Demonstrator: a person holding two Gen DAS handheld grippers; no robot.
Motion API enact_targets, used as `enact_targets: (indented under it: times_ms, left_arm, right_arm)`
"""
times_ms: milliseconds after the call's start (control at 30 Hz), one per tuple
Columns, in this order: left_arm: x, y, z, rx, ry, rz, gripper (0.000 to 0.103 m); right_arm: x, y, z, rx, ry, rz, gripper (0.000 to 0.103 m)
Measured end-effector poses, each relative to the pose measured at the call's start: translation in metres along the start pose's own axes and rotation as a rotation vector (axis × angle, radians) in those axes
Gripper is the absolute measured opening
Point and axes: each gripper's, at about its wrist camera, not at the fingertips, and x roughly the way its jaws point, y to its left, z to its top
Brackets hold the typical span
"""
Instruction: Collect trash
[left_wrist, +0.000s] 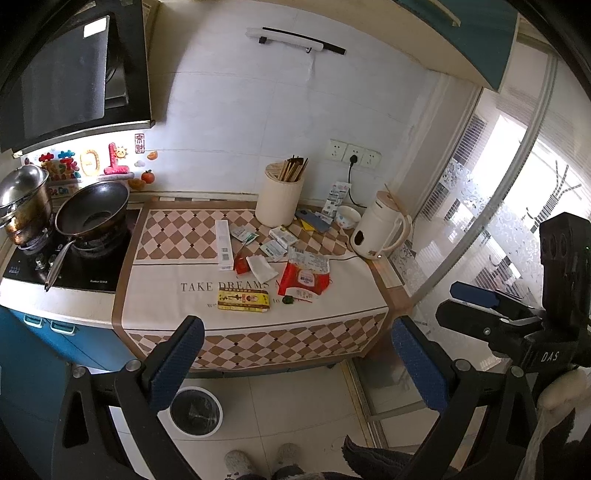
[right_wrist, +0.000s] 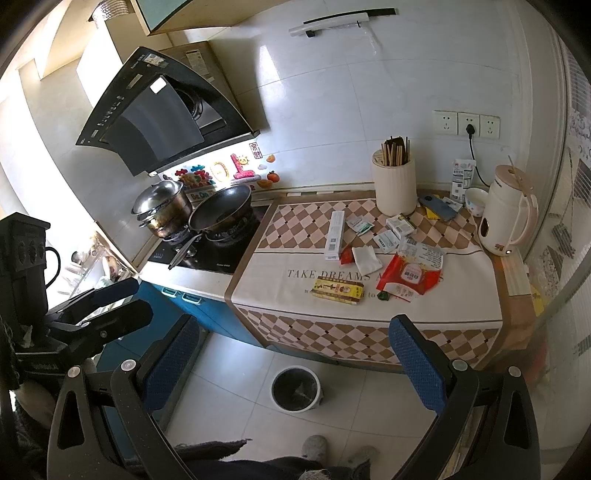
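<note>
At the left of the frame a dark wok and a lidded steel pot sit side by side on the black stove — beneath a black range hood. Right of centre, a cream holder of chopsticks stands upright; a white kettle stands further right, near a small bowl — wall sockets above.

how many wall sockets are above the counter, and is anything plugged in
3, side by side in a row on the wall: left socket free, middle socket holding a black plug, right socket free.
</note>
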Motion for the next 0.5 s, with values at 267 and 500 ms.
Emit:
enact_targets:
  times_ms: [267, 500]
  left_arm:
    - [0.031, 0.015, 0.013, 0.035, -0.016, 0.196, 0.103]
    - [0.14, 0.057, 0.025, -0.028, 0.092, 0.429, 0.103]
  right_arm:
    - [0.02, -0.004, 0.013, 0.054, 0.003, -0.026, 0.103]
    - [0.073, -0.045, 0.016, 0.213, -0.021, -0.262, 0.103]
